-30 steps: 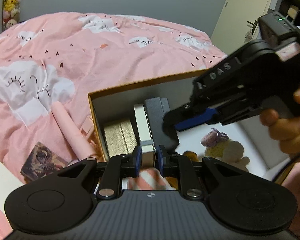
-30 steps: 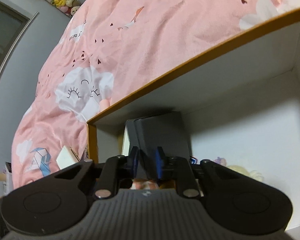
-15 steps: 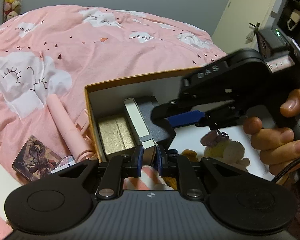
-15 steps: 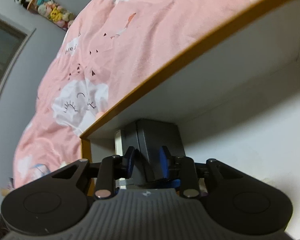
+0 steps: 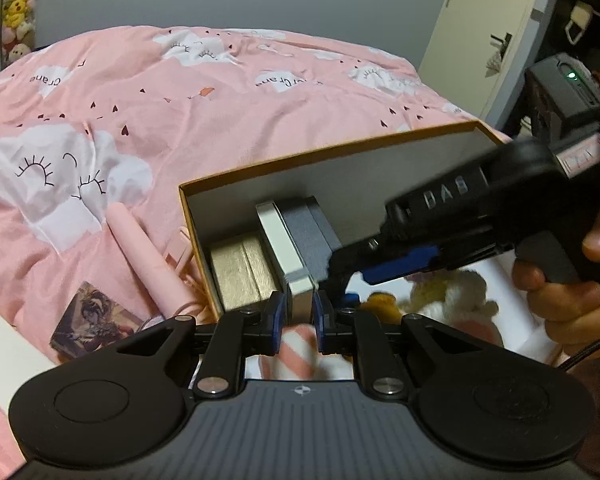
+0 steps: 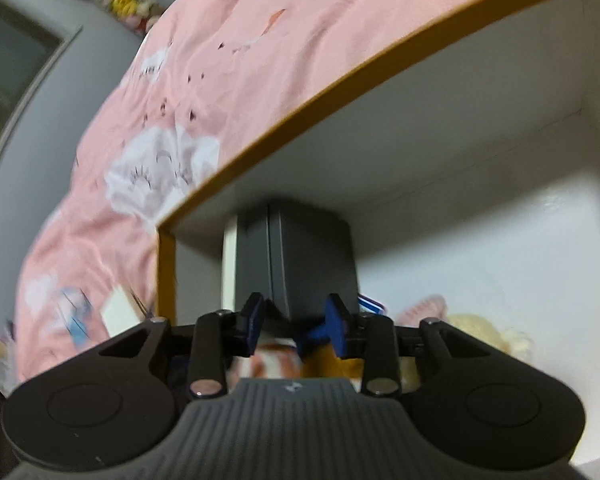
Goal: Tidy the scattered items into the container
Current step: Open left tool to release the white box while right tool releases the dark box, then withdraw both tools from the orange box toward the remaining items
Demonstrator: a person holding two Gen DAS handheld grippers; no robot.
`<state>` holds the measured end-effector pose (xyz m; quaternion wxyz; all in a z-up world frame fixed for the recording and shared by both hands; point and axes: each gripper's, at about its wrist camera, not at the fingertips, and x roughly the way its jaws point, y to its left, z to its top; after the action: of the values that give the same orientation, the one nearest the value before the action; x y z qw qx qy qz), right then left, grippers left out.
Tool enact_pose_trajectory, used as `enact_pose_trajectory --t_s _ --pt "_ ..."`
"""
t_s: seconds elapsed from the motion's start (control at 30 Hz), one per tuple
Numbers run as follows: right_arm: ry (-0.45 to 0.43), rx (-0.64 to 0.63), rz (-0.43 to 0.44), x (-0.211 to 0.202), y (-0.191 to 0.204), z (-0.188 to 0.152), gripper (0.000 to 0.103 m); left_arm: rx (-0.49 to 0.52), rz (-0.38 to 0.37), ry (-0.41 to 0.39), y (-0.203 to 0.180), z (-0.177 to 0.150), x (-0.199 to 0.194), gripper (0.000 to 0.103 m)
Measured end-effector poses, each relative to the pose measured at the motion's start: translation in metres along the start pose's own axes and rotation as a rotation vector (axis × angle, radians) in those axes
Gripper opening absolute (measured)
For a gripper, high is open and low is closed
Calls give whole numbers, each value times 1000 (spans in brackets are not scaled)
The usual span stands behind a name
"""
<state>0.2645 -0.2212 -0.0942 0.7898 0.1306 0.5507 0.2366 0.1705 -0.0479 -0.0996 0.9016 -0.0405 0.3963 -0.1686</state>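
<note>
Boxes Stack Up In Carton, Bedspread Yet To Be Cleared

Grippers meet over the left end of the orange-rimmed container (image 5: 328, 152) on the bed. The left gripper (image 5: 299, 317) is clenched on the near end of the white box (image 5: 284, 248), which stands on edge inside the container. The right gripper (image 6: 294, 322), held by a hand (image 5: 572, 300), has just been opening its jaws; the dark grey box (image 6: 308, 256) sits between the pads, which appear to stand clear of it, so it looks released beside the white one.

Already inside, from the left wall rightward: a gold box (image 5: 240, 272), the white box, the dark grey box, then a cream plush toy (image 5: 448, 292) and a pink-striped item (image 5: 296, 348) nearer the camera.

Left outside on the pink bedspread (image 5: 180, 92), just beside the container's left wall: a pink tube (image 5: 148, 260), a picture card (image 5: 96, 320), and other small pieces too cluttered to name. Judging by this, the job is perhaps past halfway.
</note>
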Motion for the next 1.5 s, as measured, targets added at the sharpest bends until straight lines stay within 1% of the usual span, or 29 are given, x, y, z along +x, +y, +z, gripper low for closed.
enact_pose_trajectory --t_s 0.07,0.1,0.13,0.17,0.23,0.33,0.4,0.5,0.63,0.77,0.83,0.97,1.03,1.13,1.3,1.37,1.47,1.5 --pt "17 -96 -51 -1 8 -8 47 15 -3 16 -2 -3 -3 17" --pt "22 -145 -79 -1 11 -11 53 26 -7 24 -4 -4 -3 17" --pt "30 -188 -108 2 14 -13 54 39 -13 33 -6 -5 -3 18" --pt "41 -217 -132 5 16 -14 54 54 -16 42 -8 -5 -1 21" --pt "72 -271 -166 13 21 -17 54 86 -11 62 -13 -7 4 32" --pt "111 -336 -213 23 28 -21 52 112 -18 96 -18 -9 11 33" --pt "123 -351 -216 24 30 -24 47 127 -19 107 -20 -11 12 33" --pt "157 -353 -195 19 29 -28 43 143 -33 127 -21 -13 10 33" --pt "189 -328 -147 12 23 -28 42 135 -59 153 -20 -14 9 33" --pt "178 -337 -158 11 16 -28 42 155 -40 158 -23 -14 14 33" --pt "169 -349 -177 12 18 -28 42 172 -28 153 -26 -14 17 33" --pt "149 -354 -194 6 21 -36 44 177 -30 141 -27 -14 16 33" --pt "127 -354 -199 1 22 -39 48 172 -35 134 -26 -14 14 33" --pt "72 -356 -222 6 37 -43 48 155 -44 117 -22 -13 7 33" --pt "-42 -342 -248 -14 48 -52 51 168 -17 59 -28 -13 -16 36" --pt "-88 -340 -264 -22 52 -57 52 162 5 31 -28 -11 -25 36" --pt "-157 -356 -272 -33 60 -66 53 141 57 -4 -25 -7 -39 39" --pt "-180 -363 -268 -36 63 -69 55 134 71 -20 -23 -6 -44 41"
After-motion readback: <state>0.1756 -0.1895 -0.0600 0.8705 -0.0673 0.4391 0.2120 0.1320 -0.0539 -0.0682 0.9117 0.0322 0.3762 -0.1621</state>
